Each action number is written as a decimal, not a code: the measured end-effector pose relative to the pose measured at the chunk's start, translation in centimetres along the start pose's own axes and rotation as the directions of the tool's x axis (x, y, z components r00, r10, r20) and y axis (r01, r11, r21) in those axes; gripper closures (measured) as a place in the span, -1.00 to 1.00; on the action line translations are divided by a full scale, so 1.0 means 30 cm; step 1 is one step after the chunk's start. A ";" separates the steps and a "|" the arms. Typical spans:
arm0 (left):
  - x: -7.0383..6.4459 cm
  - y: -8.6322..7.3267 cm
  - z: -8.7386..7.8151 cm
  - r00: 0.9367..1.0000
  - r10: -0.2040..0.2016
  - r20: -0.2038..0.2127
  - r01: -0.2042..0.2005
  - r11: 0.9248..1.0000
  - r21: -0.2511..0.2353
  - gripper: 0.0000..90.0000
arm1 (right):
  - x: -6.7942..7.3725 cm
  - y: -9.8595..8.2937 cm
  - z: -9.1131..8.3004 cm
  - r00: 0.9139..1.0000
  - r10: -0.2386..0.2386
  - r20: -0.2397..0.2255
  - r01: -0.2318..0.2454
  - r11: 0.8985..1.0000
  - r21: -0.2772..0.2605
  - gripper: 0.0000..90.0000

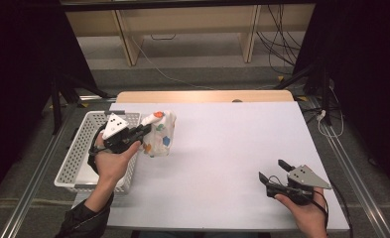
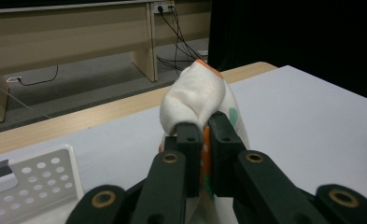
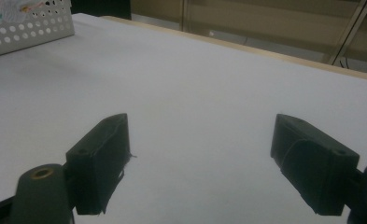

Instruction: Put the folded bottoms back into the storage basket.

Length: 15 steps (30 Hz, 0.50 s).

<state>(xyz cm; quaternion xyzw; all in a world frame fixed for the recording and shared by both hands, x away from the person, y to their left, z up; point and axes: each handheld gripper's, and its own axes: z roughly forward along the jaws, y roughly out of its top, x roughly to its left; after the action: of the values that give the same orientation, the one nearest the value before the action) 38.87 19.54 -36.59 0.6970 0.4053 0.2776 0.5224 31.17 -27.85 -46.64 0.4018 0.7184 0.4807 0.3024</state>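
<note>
A white cloth (image 1: 161, 133) with orange, green and blue spots hangs bunched just above the table's left side, beside the basket. My left gripper (image 1: 144, 131) is shut on it. In the left gripper view the two black jaws pinch a fold of the cloth (image 2: 195, 95), and the cloth bulges up above the left gripper (image 2: 204, 140). My right gripper (image 1: 273, 171) rests low over the table near the front right corner, open, with nothing between its jaws. The right gripper view looks across bare white tabletop past the right gripper (image 3: 200, 161).
A white perforated basket (image 1: 81, 148) stands at the table's left edge, partly under my left hand; its corner (image 3: 27, 21) has some printed cloth inside. The white table (image 1: 232, 148) has a wooden strip along its far edge. Cables and bench legs lie on the floor beyond.
</note>
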 end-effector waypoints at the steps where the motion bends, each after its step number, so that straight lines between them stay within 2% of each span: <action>1: 0.002 0.001 -0.002 1.000 0.002 -0.002 -0.002 1.000 -0.001 0.87 | 0.000 0.000 0.000 1.000 0.002 0.000 -0.002 1.000 0.000 -0.54; 15: 0.030 0.010 -0.025 1.000 -0.013 -0.023 0.013 1.000 -0.017 0.87 | -0.001 0.000 -0.001 1.000 -0.001 0.000 0.001 1.000 0.002 -0.54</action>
<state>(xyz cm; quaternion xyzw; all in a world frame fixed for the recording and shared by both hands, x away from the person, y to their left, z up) 38.81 20.65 -36.12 0.6866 0.4134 0.2855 0.5255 31.15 -27.90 -46.63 0.4017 0.7189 0.4799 0.3025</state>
